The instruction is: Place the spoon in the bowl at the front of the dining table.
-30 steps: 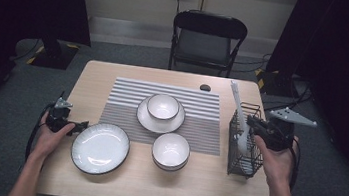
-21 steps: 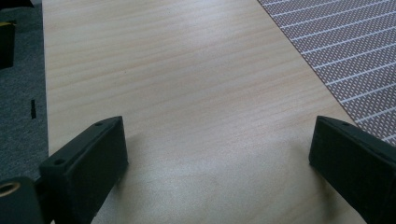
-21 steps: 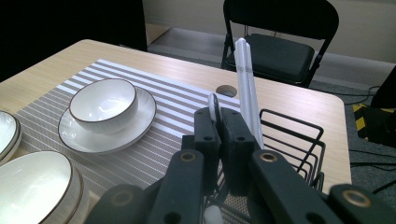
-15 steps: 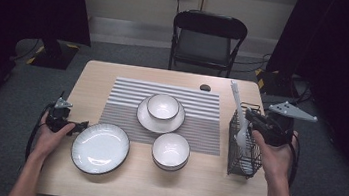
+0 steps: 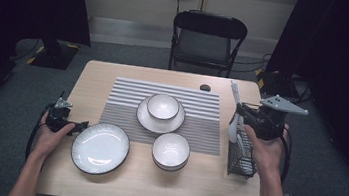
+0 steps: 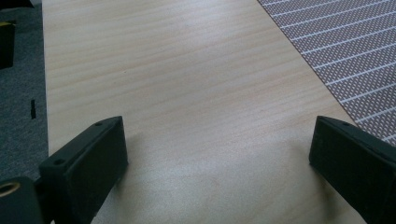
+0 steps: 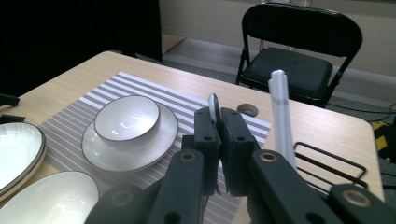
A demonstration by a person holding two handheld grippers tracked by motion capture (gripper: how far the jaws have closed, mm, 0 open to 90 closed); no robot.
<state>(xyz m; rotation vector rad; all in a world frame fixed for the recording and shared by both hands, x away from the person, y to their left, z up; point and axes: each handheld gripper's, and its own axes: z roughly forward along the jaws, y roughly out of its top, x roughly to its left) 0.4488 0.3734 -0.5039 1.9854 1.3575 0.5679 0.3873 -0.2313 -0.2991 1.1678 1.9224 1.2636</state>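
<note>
I had the right claw clamped on a white spoon, lifted from the wire caddy; left claw gaped idle, bowls unserved

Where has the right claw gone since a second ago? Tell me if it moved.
Yes. The right claw, shut on a white spoon, has risen up and back against the rack.
</note>
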